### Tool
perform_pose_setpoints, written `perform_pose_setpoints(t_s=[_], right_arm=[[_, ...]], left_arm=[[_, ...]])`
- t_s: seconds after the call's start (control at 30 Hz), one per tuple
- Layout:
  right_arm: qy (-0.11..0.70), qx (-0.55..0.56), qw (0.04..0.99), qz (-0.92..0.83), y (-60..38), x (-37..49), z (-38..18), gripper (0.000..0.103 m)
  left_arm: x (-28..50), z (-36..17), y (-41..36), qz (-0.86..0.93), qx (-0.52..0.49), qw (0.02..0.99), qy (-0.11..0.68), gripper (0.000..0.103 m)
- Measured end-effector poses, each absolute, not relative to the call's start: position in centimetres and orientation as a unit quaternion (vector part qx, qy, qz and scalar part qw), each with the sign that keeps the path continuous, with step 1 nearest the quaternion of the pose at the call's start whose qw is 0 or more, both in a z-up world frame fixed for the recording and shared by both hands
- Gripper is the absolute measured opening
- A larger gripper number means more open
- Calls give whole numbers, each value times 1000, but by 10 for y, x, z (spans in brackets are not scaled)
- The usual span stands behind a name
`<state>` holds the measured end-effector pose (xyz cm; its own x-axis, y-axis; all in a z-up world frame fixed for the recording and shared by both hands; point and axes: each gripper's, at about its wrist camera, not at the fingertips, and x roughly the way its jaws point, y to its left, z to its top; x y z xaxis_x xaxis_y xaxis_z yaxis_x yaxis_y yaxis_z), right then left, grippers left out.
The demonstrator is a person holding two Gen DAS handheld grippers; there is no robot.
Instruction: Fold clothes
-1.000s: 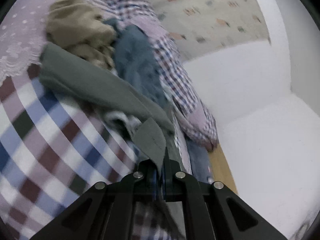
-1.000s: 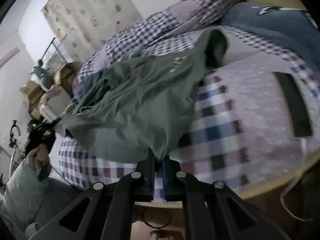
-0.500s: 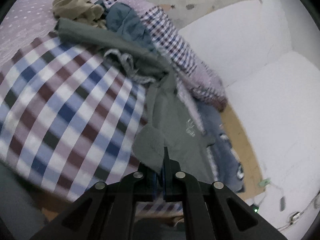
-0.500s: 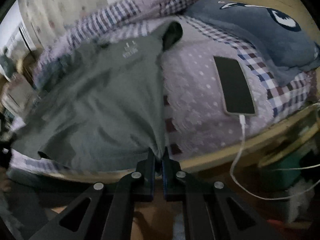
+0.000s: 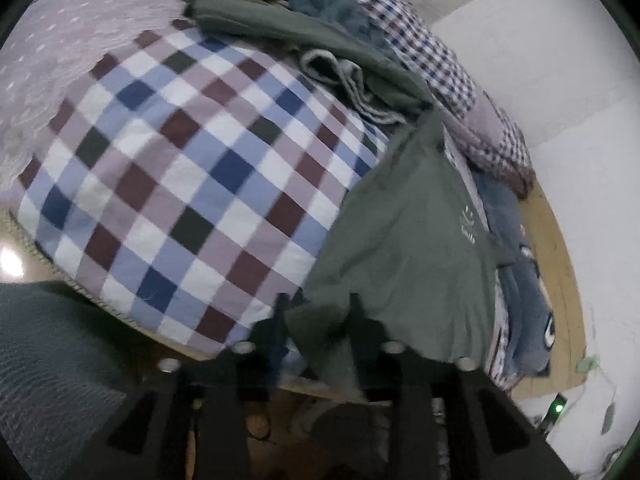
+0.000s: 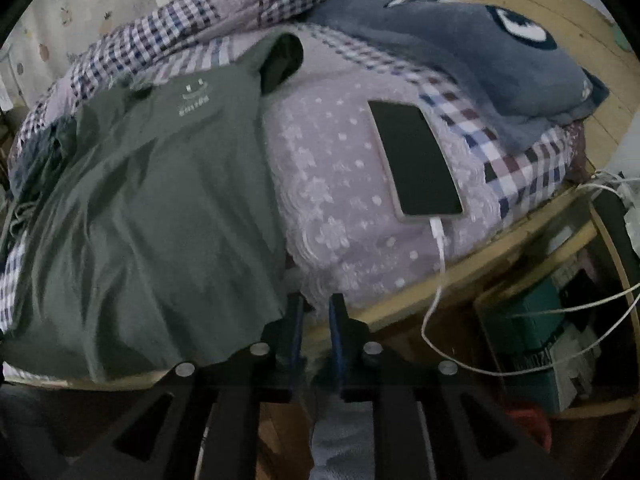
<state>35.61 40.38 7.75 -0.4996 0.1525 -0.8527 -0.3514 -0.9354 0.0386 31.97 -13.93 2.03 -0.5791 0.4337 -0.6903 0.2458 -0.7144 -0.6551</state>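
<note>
A green T-shirt (image 6: 152, 200) is lying spread, print side up, across a bed as a person is laying it out flat, which looks to be the opening step of folding it. The left gripper (image 5: 316, 320) is standing with its jaws wide apart, the shirt's hem draped loosely between and over them, not pinched. The right gripper (image 6: 314, 312) is hanging with its jaws slightly parted and holding nothing, the shirt's corner lying just to its left. The next move is probably calling for a fresh pinch on a sleeve or side edge. Only the right wrist view is showing a phone (image 6: 416, 160) charging on the lilac cover ahead and right of that claw; only the left is showing the pile of other clothes (image 5: 288, 4) far ahead, beyond the checked quilt (image 5: 180, 168).
</note>
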Motion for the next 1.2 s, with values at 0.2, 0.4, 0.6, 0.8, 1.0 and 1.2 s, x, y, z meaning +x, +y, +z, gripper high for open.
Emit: perform_pose_setpoints(t_s=[0.2, 0.4, 0.6, 0.8, 1.0, 1.2], right_arm=[[93, -426, 107, 894, 376, 341, 94, 29], [59, -372, 37, 926, 334, 318, 109, 41], [52, -342, -41, 937, 286, 271, 117, 45], [34, -292, -132, 947, 222, 204, 121, 48], [15, -267, -202, 942, 167, 148, 109, 48], [41, -289, -226, 929, 156, 131, 86, 48]], left_arm=[[328, 32, -166, 816, -392, 48, -423, 82], [308, 40, -201, 817, -339, 24, -465, 82], [279, 53, -240, 848, -294, -25, -440, 82], [236, 38, -283, 829, -260, -12, -496, 82], [192, 12, -317, 795, -278, -25, -538, 82], [160, 11, -321, 810, -283, -6, -514, 81]])
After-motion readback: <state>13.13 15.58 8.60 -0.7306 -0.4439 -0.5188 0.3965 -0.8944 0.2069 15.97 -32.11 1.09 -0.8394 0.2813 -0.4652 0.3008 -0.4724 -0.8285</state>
